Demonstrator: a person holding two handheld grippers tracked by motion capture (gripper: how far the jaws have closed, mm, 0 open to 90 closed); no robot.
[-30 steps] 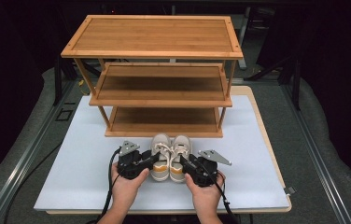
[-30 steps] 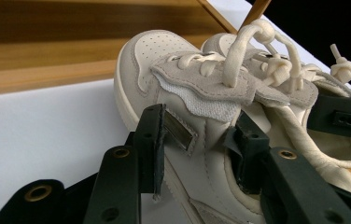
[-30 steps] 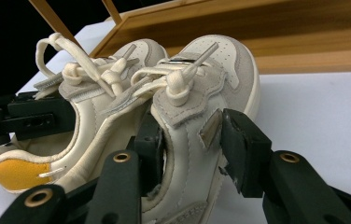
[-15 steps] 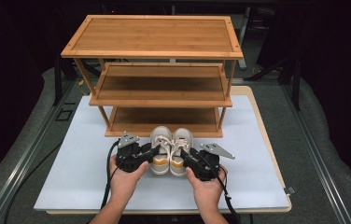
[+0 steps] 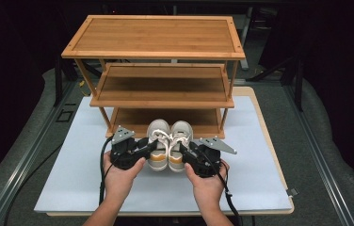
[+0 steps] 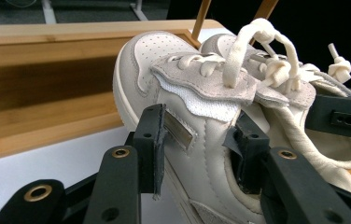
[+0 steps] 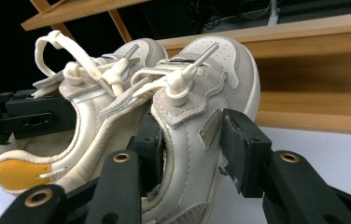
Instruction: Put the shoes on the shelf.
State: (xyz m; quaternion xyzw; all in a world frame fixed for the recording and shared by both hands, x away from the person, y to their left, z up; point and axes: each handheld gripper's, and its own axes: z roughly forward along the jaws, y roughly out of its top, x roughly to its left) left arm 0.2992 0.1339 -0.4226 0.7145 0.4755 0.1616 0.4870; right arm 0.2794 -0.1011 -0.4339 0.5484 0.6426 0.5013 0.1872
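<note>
Shoes (image 5: pixel 169 143) sitting at rack's (image 5: pixel 161 125) six o'clock, each claw, left (image 5: pixel 150 147) and right (image 5: pixel 187 149), clamping one collar wall; thin grips risking slipping, toes catching bottom shelf (image 5: pixel 165 123).

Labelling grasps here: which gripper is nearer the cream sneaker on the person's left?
Left. The left gripper clamps the side wall of the left cream sneaker; the right gripper grips the right cream sneaker beside it.

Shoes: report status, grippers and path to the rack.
Left hand-held gripper clamped on left shoe; right hand-held gripper clamped on right shoe. Pair side by side, toes at bottom shelf of rack. Nothing between.
</note>
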